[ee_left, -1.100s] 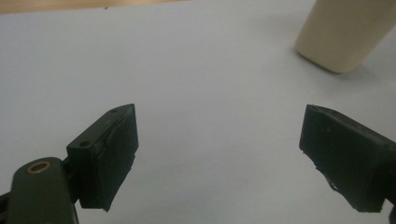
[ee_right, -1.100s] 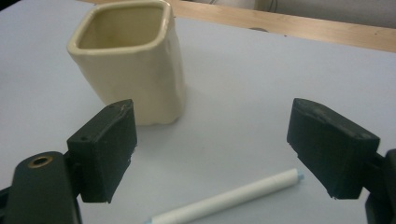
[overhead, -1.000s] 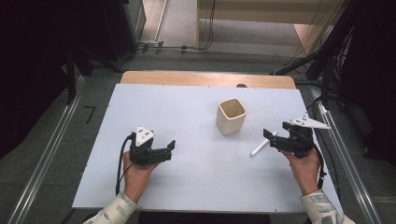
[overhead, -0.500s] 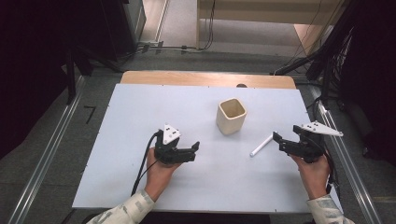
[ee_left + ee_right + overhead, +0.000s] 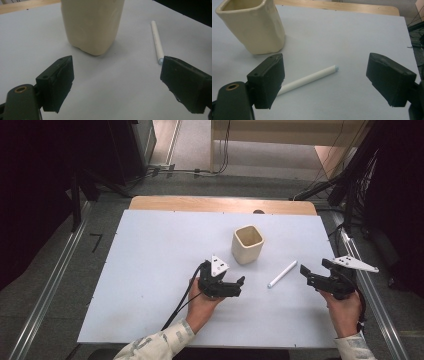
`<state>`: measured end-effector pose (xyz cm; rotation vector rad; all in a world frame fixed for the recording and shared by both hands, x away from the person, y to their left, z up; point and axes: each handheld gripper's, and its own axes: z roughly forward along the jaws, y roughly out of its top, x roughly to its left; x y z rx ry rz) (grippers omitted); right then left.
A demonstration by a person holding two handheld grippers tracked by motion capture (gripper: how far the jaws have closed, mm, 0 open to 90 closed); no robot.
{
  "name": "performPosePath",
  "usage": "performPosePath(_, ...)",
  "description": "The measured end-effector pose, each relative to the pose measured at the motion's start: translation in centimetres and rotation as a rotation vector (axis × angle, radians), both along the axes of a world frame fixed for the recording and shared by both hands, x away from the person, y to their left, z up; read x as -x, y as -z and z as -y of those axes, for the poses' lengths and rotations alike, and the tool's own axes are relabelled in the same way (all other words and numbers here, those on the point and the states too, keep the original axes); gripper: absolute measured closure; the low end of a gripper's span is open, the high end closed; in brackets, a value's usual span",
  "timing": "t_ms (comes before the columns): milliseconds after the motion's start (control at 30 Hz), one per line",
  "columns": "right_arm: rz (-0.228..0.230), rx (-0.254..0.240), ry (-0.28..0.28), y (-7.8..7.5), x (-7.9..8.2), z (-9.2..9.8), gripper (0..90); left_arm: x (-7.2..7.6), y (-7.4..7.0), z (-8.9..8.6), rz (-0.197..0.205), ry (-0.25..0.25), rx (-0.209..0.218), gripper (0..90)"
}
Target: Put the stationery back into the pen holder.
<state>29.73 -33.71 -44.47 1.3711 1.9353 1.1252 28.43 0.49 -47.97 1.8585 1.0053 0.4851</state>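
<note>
A cream square cup [image 5: 247,243] stands upright on the white table top [image 5: 150,260]. To its right a white stick [image 5: 282,274] lies flat on the table. My left gripper [image 5: 241,285] is open, low over the table, just in front of the cup [image 5: 92,25], with the stick [image 5: 157,41] off to its right. My right gripper [image 5: 306,272] is open, near the table's right edge, with its jaws pointing left at the stick [image 5: 308,79]. The stick's near end lies by the left jaw in the right gripper view; the cup [image 5: 252,27] stands beyond. Both grippers hold nothing.
A wooden strip [image 5: 220,204] runs along the table's far edge. Metal rails [image 5: 47,290] flank the table on both sides. Cables [image 5: 350,175] and dark equipment stand beyond the right and left corners.
My left gripper has travelled right across the table to a spot in front of the cup. My right gripper has backed off a little to the right of the stick.
</note>
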Motion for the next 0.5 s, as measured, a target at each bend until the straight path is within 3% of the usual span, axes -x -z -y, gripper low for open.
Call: performPosePath(500, 0.000, -0.001, 0.008, 0.1, 0.0, 0.2, 13.4, -0.8, 0.8, 4.3, 0.008, 0.040, -0.006, 13.9)
